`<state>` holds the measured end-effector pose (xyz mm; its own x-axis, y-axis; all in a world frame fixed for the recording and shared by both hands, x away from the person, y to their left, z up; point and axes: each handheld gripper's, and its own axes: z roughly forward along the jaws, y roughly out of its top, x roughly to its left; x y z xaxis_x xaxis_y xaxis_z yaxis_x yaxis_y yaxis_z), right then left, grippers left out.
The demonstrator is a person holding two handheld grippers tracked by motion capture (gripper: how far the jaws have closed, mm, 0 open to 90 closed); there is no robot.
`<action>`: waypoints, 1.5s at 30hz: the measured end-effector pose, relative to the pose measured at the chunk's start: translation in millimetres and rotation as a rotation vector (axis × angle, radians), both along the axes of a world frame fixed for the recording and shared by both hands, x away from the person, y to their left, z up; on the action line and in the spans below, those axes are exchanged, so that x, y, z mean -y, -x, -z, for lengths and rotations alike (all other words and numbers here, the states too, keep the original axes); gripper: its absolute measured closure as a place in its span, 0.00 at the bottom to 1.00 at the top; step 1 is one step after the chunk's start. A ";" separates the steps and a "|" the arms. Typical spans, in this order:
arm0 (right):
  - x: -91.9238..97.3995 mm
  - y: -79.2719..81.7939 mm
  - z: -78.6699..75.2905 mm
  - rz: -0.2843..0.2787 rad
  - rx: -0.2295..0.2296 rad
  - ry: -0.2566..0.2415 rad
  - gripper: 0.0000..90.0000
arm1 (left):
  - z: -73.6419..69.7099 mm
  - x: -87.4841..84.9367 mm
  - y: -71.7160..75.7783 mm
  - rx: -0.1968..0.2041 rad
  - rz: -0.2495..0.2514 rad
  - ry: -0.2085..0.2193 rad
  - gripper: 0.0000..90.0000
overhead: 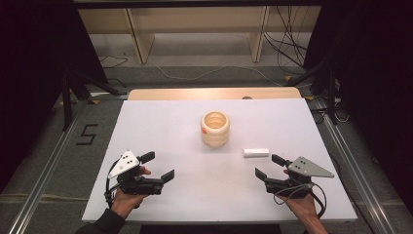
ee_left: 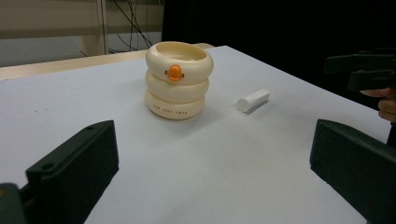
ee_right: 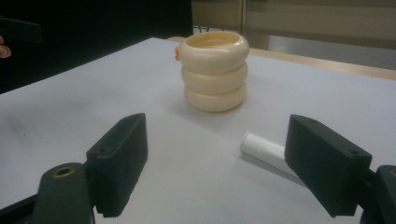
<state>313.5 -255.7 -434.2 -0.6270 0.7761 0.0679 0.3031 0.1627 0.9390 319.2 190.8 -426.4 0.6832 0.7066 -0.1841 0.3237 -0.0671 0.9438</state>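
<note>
A cream holder shaped like three stacked rings stands upright near the middle of the white table; an orange mark shows on its side. A small white cylinder lies on its side to the right of the holder, also seen as the cylinder. My left gripper hovers at the front left, open and empty. My right gripper hovers at the front right, open and empty, just short of the cylinder. Each is held by a hand.
The white board covers a wooden table whose far edge shows. Beyond it are a wooden shelf frame and cables on the floor. Dark stands flank both sides.
</note>
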 end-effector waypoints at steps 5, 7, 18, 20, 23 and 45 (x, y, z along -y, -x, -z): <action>-0.9 0.0 -0.7 0.000 0.000 0.013 0.25 | -0.1 0.0 0.0 0.000 0.001 0.001 0.01; -1.2 -0.5 -0.8 0.000 -0.001 0.016 0.25 | 0.0 0.0 -0.1 -0.001 0.001 0.001 0.01; -3.7 -4.3 -3.5 -0.001 0.000 0.035 0.25 | -0.2 0.2 -0.1 0.000 0.000 0.003 0.01; -3.8 -4.7 -3.9 -0.004 0.003 0.039 0.25 | -0.2 0.2 -0.1 0.001 0.000 0.003 0.01; -3.8 -4.9 -4.7 -0.002 0.005 0.041 0.25 | -0.1 0.0 -0.3 0.000 -0.001 0.004 0.01; -21.5 -37.6 -49.0 -0.130 -0.043 0.181 0.25 | 0.4 0.1 -0.9 -0.003 -0.004 0.007 0.00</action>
